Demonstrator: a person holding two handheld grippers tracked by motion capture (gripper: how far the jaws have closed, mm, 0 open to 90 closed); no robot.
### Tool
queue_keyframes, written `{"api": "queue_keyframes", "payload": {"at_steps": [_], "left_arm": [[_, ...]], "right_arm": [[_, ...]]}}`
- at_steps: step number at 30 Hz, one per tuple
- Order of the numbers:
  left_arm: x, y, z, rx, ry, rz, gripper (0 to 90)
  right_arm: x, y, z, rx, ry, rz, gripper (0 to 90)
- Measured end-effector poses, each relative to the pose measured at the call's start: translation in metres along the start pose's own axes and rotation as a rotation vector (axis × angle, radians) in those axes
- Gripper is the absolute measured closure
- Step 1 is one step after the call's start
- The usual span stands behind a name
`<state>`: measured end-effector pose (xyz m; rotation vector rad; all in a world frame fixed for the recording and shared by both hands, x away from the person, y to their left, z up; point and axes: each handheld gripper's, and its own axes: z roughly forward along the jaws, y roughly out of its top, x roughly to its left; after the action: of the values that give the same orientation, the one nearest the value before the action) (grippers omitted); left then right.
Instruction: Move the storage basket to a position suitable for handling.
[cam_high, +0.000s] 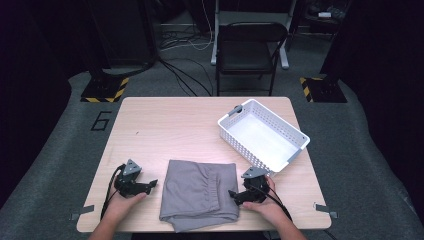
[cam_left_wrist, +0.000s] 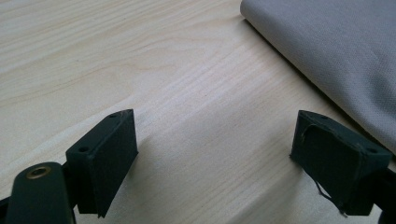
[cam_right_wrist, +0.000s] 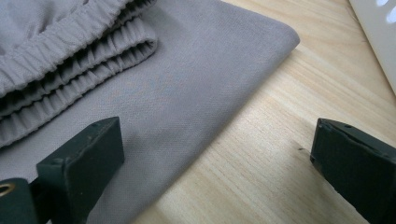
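Left gripper (cam_high: 151, 184) and right gripper (cam_high: 233, 194) rest released beside the folded grey shorts (cam_high: 200, 192) on the tabletop (cam_high: 165, 125); folding looks finished, the white basket (cam_high: 300, 141) still waits empty.

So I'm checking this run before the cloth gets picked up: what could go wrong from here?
1. The folded grey garment lies in layers, with its elastic waistband loose on top. Either tongs may pinch just one layer, so the fold could open on lifting.
2. The left tongs stand open over bare table, off the cloth edge, and may close on nothing.
3. The white basket sits close behind the right tongs; a lift could knock it.
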<state>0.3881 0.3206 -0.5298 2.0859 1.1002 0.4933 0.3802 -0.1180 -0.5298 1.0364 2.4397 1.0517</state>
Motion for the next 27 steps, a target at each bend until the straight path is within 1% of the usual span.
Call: {"api": "queue_keyframes", "payload": {"at_steps": [4, 5, 8, 10, 13, 19, 27], "left_arm": [[-0.0004, 0.0002, 0.0001, 0.001, 0.001, -0.004, 14.0], [-0.0003, 0.0003, -0.0001, 0.004, 0.005, 0.002, 13.9], [-0.0009, 0.0005, -0.0002, 0.007, 0.006, -0.002, 13.9], [-0.0009, 0.0005, -0.0002, 0.007, 0.007, -0.002, 13.9], [-0.0011, 0.0004, -0.0002, 0.006, 0.010, -0.001, 14.0], [-0.0012, 0.0005, 0.0002, 0.005, 0.008, -0.007, 14.0], [-0.0009, 0.0006, 0.0001, 0.005, 0.008, -0.002, 14.0]], "right_arm": [[-0.0001, 0.0002, 0.0001, 0.003, 0.004, -0.002, 1.8], [0.0000, 0.0002, 0.0002, 0.002, 0.004, -0.001, 1.8], [0.0004, 0.0003, 0.0001, 0.006, -0.005, -0.004, 1.5], [0.0009, 0.0000, 0.0004, -0.001, -0.009, 0.000, 1.5], [0.0009, -0.0001, 0.0003, 0.001, -0.008, -0.002, 1.5], [0.0010, 0.0000, 0.0005, 0.000, -0.009, 0.000, 1.4], [0.0010, 0.0001, 0.0003, 0.006, -0.013, 0.004, 0.6]]}}
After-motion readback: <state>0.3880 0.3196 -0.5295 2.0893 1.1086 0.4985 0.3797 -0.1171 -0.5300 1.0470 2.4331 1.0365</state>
